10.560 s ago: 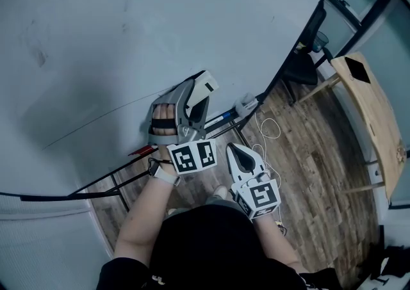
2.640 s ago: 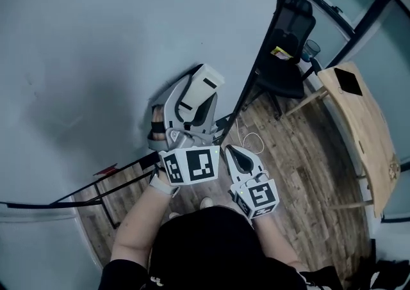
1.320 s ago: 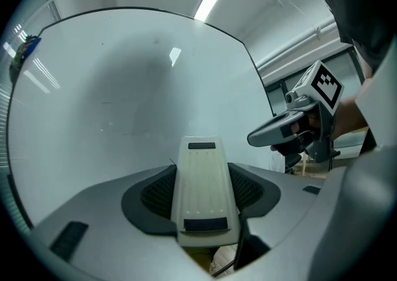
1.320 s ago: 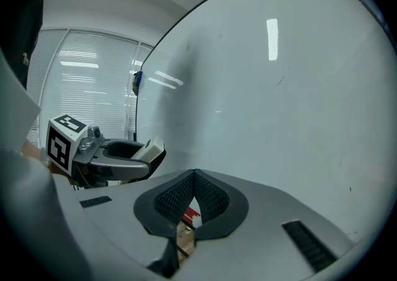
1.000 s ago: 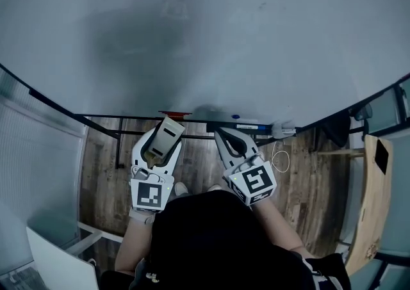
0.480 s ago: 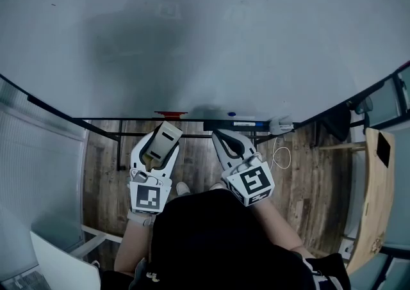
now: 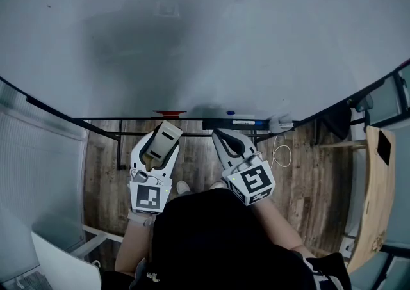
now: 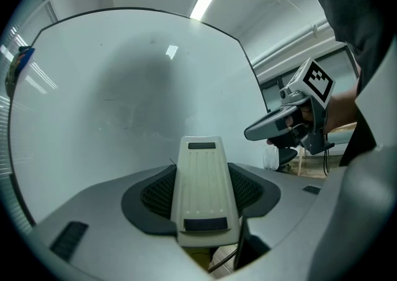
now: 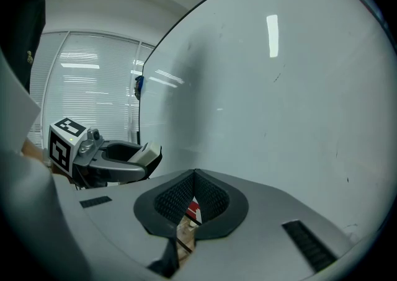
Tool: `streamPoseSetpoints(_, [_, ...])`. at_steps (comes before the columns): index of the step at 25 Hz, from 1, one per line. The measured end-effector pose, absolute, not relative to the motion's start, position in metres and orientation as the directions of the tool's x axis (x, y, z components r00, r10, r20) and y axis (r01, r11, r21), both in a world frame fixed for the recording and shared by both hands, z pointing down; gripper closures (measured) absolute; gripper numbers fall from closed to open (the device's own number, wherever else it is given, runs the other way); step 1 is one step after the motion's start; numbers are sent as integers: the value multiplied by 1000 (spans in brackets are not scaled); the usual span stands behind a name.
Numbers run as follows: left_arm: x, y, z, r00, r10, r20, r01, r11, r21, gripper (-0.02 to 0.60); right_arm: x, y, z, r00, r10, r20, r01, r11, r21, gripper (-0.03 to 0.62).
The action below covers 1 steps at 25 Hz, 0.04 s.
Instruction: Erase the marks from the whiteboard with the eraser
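The whiteboard point(image 7: 211, 32) fills the upper part of the head view, with faint grey smudges point(image 7: 168, 8) near its top. My left gripper point(image 7: 159, 149) is held low in front of the board's bottom edge. It is shut on a cream eraser point(image 7: 165, 135), which stands upright between the jaws point(image 8: 205, 180) and is off the board. Beside it on the right, my right gripper point(image 7: 221, 136) is shut and holds nothing; its pads meet point(image 9: 194, 177). Each gripper shows in the other's view: the right gripper point(image 8: 288, 126), the left gripper point(image 9: 118, 157).
A marker tray point(image 7: 211, 119) runs along the board's bottom edge and holds a red marker point(image 7: 168, 114), a blue-capped marker point(image 7: 238, 116) and a small white object point(image 7: 280, 122). Below is wooden floor point(image 7: 307, 180). A wooden table point(image 7: 379, 186) stands at the right, window blinds point(image 9: 93, 81) at the left.
Since 2.6 s ago the left gripper has come away from the board's lower right part with the eraser and now hangs low near the tray. Over the last second both grippers barely move.
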<state>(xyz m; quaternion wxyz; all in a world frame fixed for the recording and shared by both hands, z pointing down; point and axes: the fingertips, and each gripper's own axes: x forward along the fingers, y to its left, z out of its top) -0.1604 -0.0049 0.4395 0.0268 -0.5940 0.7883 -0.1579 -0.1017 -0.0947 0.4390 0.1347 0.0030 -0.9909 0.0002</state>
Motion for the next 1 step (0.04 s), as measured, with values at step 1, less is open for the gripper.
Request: streamPoseSetpoints(1, [-160, -5, 441, -290, -945, 148, -929, 242, -281, 318, -101, -95, 439, -964, -5, 267, -6, 1000, -3, 568])
